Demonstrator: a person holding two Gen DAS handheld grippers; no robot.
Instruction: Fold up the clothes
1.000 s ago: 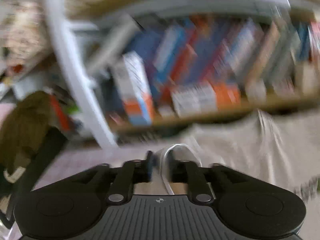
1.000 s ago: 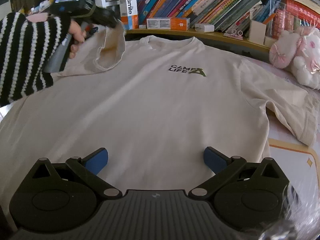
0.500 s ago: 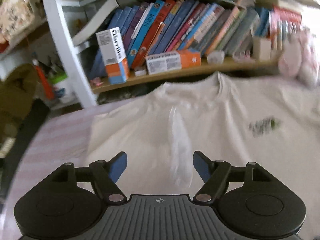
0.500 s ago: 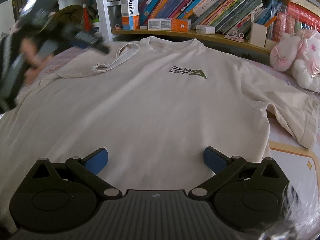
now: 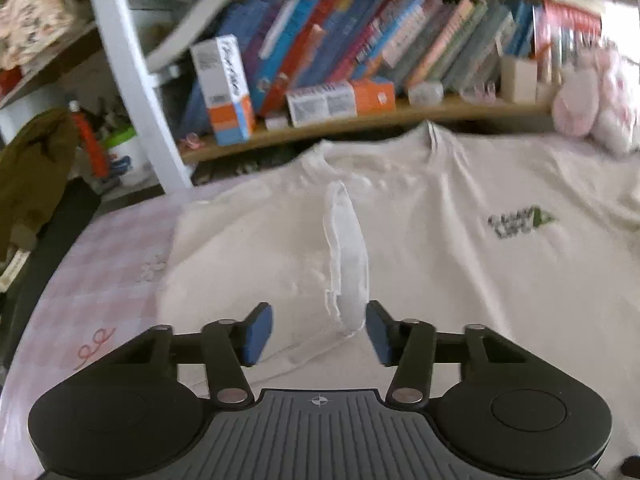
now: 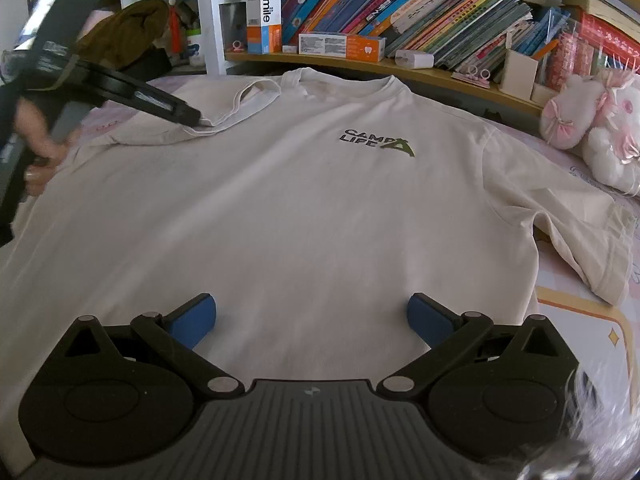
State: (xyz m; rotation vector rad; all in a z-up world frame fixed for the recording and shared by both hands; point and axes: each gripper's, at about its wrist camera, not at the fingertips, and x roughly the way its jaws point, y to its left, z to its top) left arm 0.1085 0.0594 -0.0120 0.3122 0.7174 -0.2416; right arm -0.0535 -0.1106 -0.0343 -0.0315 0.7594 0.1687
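Sleeve [image 5: 346, 256] dropped from left hand-held gripper [image 5: 318, 334], now lying between open fingers

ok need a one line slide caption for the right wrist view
Open right hand-held gripper hovers over a cream t-shirt while the left hand-held gripper meets its folded-in sleeve.

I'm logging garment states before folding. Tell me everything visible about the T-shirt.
The T-shirt is cream, short-sleeved, of soft knit, with a ribbed crew neck and a small dark "CAMP LIFE" print with a green triangle on the chest. It lies face up, mostly flat on the bed, collar toward the bookshelf. One sleeve is folded in over the shoulder; the other lies spread out. The left claw is open at the folded sleeve's hem.
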